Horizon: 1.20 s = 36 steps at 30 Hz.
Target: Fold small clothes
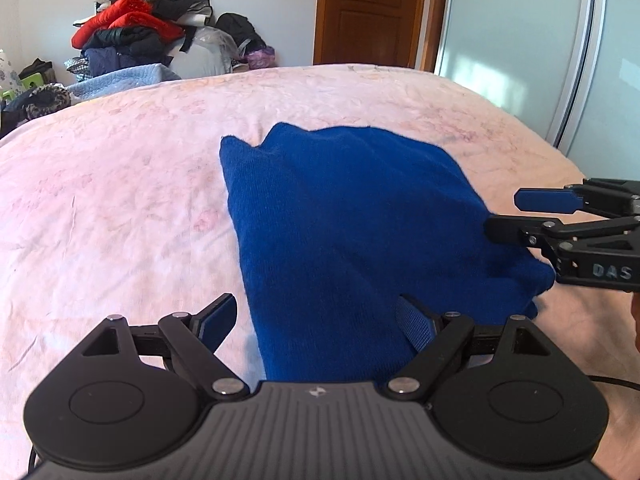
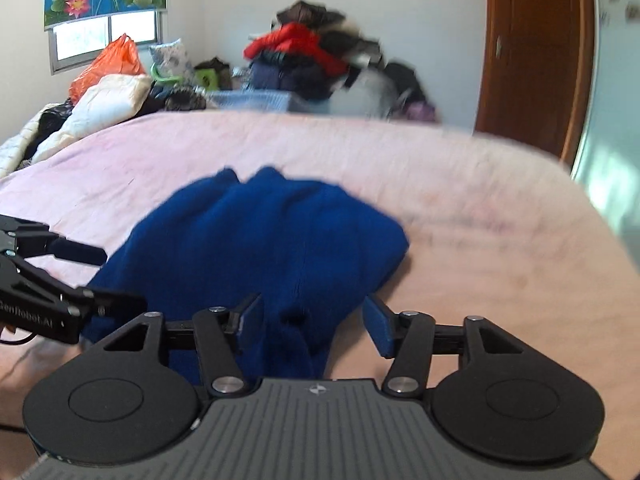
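Note:
A blue knit garment (image 1: 352,216) lies partly folded on the pink bed cover (image 1: 120,184); it also shows in the right wrist view (image 2: 256,240). My left gripper (image 1: 320,316) is open over the garment's near left edge, one finger off the cloth, one on it. My right gripper (image 2: 314,320) is open over the garment's near end. From the left wrist view the right gripper (image 1: 504,212) reaches in from the right, open at the garment's right edge. The left gripper (image 2: 108,276) appears at the left of the right wrist view, open. The right wrist view is blurred.
A heap of clothes (image 1: 136,28) is piled beyond the bed's far edge. A wooden door (image 1: 368,12) and a sliding wardrobe door (image 1: 540,40) stand at the right. Pillows and bags (image 2: 108,92) lie at the bed's far left.

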Each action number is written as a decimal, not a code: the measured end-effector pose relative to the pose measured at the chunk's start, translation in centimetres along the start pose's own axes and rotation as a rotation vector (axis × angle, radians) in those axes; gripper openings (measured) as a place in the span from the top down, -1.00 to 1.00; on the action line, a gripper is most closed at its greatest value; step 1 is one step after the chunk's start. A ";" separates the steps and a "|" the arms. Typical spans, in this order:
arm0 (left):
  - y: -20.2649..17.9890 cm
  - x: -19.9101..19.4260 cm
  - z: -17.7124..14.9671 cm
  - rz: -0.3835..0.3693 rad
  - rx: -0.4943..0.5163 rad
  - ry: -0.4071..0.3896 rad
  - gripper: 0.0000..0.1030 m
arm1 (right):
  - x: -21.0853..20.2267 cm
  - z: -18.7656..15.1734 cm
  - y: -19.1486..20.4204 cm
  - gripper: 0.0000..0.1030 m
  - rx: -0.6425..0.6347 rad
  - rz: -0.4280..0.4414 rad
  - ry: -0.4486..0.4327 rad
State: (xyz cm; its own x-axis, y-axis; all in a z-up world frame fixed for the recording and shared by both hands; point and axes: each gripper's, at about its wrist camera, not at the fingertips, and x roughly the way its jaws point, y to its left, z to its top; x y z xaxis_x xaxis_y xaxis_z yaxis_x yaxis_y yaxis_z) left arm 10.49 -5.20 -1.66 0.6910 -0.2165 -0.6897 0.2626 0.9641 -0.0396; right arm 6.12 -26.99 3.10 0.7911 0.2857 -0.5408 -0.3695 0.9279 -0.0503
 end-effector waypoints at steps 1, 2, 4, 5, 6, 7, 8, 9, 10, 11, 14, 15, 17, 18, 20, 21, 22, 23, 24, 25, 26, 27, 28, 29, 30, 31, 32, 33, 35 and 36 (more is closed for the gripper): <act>-0.1 0.0 -0.2 0.004 0.001 0.006 -0.69 | 0.0 0.0 0.3 -0.18 -0.004 0.019 0.000; -0.1 0.0 -0.3 0.006 0.000 0.010 -0.69 | 0.0 0.0 0.4 -0.18 -0.010 0.029 -0.004; -0.2 0.0 -0.7 0.010 -0.004 0.015 -0.69 | -0.2 0.1 0.9 -0.18 -0.023 0.045 -0.012; -0.2 0.0 -0.8 0.014 -0.007 0.016 -0.69 | -0.3 0.1 1.2 -0.18 -0.022 0.064 -0.009; -0.3 0.0 -0.9 0.019 -0.008 0.015 -0.69 | -0.2 0.1 1.4 -0.18 -0.017 0.086 0.001; -0.3 0.0 -1.1 0.026 -0.008 0.009 -0.69 | 0.1 0.0 1.5 -0.18 -0.011 0.101 0.018; -0.4 0.1 -1.2 0.037 -0.005 0.005 -0.70 | 0.2 -0.1 1.9 -0.18 -0.011 0.104 0.037; -0.5 0.1 -1.3 0.048 -0.004 0.004 -0.70 | 0.4 -0.3 2.2 -0.17 -0.015 0.100 0.052; -0.5 0.2 -1.5 0.054 -0.007 0.005 -0.70 | 0.4 -0.6 2.5 -0.18 -0.017 0.094 0.061; -0.5 0.2 -1.6 0.056 -0.013 0.004 -0.71 | 0.5 -0.9 2.6 -0.18 -0.012 0.091 0.073; -0.5 0.2 -1.9 0.061 -0.023 0.000 -0.72 | 1.1 -1.9 2.4 -0.18 0.014 0.058 0.101; -0.5 0.2 -1.9 0.063 -0.021 0.001 -0.72 | 1.2 -2.1 2.3 -0.18 0.023 0.054 0.103; -0.6 0.1 -1.9 0.068 -0.016 -0.001 -0.72 | 1.0 -2.6 2.1 -0.18 0.041 0.047 0.102; -0.7 0.1 -2.0 0.071 -0.014 -0.004 -0.72 | 0.9 -2.7 2.1 -0.18 0.046 0.044 0.099; -0.7 0.2 -2.1 0.076 -0.009 -0.004 -0.73 | 0.7 -2.9 2.0 -0.18 0.050 0.040 0.096; -0.8 0.2 -2.1 0.078 -0.008 -0.003 -0.73 | 0.7 -3.0 2.0 -0.18 0.052 0.037 0.095; -0.8 0.3 -2.1 0.080 -0.009 -0.003 -0.73 | 0.7 -3.1 2.0 -0.19 0.054 0.036 0.097; -0.9 0.3 -2.2 0.082 -0.008 -0.005 -0.73 | 0.8 -3.2 1.8 -0.21 0.060 0.036 0.100; -0.9 0.3 -2.2 0.084 -0.004 -0.007 -0.73 | 0.9 -3.3 1.7 -0.23 0.067 0.037 0.101; -1.0 0.3 -2.3 0.086 0.001 -0.009 -0.73 | 0.9 -3.5 1.5 -0.24 0.077 0.040 0.102; -1.2 0.2 -2.3 0.089 0.006 -0.011 -0.74 | 0.9 -3.6 1.4 -0.26 0.087 0.044 0.103; -1.2 0.2 -2.3 0.091 0.011 -0.014 -0.74 | 1.0 -3.7 1.2 -0.26 0.096 0.047 0.102; -1.2 0.2 -2.3 0.093 0.013 -0.015 -0.74 | 0.9 -3.7 1.1 -0.26 0.103 0.050 0.101; -1.3 0.2 -2.3 0.094 0.014 -0.015 -0.74 | 0.9 -3.8 1.0 -0.26 0.107 0.052 0.101; -1.3 0.2 -2.3 0.095 0.015 -0.016 -0.74 | 0.9 -3.8 1.0 -0.26 0.109 0.053 0.101; -1.3 0.2 -2.3 0.095 0.016 -0.016 -0.74 | 0.9 -3.9 1.0 -0.26 0.110 0.053 0.101; -1.2 0.2 -2.3 0.095 0.018 -0.016 -0.74 | 0.8 -3.9 0.9 -0.27 0.110 0.054 0.101; -1.2 0.2 -2.3 0.094 0.017 -0.016 -0.74 | 0.8 -3.9 0.9 -0.27 0.110 0.055 0.102; -1.2 0.3 -2.3 0.093 0.016 -0.016 -0.75 | 0.8 -4.0 0.8 -0.29 0.115 0.057 0.103; -1.2 0.3 -2.3 0.093 0.016 -0.016 -0.75 | 0.8 -4.0 0.7 -0.30 0.118 0.058 0.104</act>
State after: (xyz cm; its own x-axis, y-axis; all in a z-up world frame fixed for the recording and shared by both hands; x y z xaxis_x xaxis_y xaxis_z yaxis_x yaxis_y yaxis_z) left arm 8.86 -6.04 -3.50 0.7234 -0.1287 -0.6783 0.2076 0.9775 0.0360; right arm 4.55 -27.07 -0.70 0.7131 0.3194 -0.6241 -0.3488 0.9338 0.0794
